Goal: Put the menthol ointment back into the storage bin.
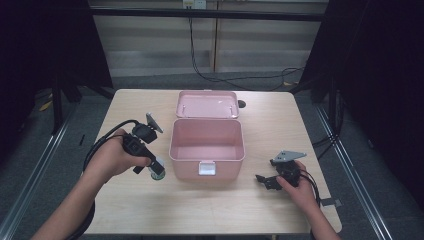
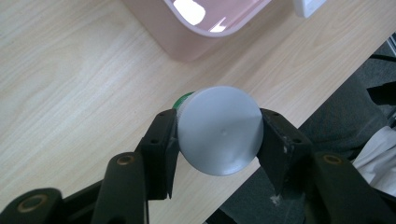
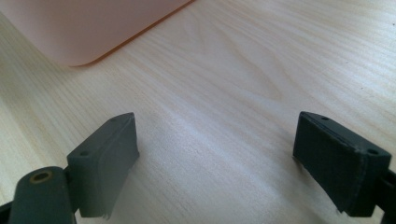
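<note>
Grey-capped round jar (image 2: 219, 136) with a green band sits squeezed between the jaws of the left gripper (image 1: 156, 169), just beside the front left corner of the open pink plastic box (image 1: 206, 146). Nothing lies inside that box. Bare wooden table (image 1: 200, 210) spreads in front. The right gripper (image 1: 263, 181) rests wide open, gripping nothing.

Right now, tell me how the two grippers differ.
The left gripper is clamped on a grey-capped bottle; the right gripper holds nothing, jaws spread wide. The left sits beside the pink box's front left corner; the right rests low on the table at its right. Both have black jaws.
</note>
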Demonstrator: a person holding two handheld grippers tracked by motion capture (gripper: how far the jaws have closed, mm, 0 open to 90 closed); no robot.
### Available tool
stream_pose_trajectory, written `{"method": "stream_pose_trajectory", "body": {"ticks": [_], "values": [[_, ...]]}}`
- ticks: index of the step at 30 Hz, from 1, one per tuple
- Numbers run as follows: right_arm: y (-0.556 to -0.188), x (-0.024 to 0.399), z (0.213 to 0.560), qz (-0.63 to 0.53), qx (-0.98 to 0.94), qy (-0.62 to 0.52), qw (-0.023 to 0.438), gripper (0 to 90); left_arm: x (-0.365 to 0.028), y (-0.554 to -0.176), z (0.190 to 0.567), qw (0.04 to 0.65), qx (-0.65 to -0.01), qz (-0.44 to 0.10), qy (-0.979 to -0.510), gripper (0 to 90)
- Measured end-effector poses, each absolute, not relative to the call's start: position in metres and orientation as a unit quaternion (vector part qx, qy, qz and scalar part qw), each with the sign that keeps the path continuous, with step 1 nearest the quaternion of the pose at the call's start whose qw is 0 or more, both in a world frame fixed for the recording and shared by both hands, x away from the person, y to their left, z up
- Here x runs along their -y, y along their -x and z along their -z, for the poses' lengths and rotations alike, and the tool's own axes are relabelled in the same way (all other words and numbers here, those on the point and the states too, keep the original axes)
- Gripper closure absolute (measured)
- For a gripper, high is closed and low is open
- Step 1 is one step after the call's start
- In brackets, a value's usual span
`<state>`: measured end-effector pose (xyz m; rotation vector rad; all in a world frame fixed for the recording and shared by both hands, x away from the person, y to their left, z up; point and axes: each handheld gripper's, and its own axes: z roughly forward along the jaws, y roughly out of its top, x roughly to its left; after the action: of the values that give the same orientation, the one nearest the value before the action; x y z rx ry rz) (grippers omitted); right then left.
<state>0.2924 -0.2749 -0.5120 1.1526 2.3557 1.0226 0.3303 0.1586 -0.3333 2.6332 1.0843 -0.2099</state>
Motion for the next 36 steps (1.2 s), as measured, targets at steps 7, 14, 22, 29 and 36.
{"method": "stream_pose_trajectory", "body": {"ticks": [7,14,22,29,36], "values": [[-0.292,0.275,0.512,-0.358,-0.825,-0.405,0.162,13.0,-0.158,-0.335,0.324,0.142,-0.378,0.069,-0.912,50.1],[-0.292,0.275,0.512,-0.359,-0.826,-0.404,0.162,13.0,-0.158,-0.34,0.317,0.142,-0.381,0.068,-0.911,50.1],[-0.292,0.275,0.512,-0.359,-0.826,-0.404,0.161,13.0,-0.155,-0.346,0.306,0.145,-0.381,0.068,-0.911,50.1],[-0.292,0.275,0.512,-0.358,-0.826,-0.404,0.162,13.0,-0.154,-0.351,0.298,0.146,-0.384,0.068,-0.909,50.1],[-0.292,0.275,0.512,-0.359,-0.826,-0.404,0.161,13.0,-0.155,-0.36,0.292,0.15,-0.391,0.064,-0.906,50.1]]}}
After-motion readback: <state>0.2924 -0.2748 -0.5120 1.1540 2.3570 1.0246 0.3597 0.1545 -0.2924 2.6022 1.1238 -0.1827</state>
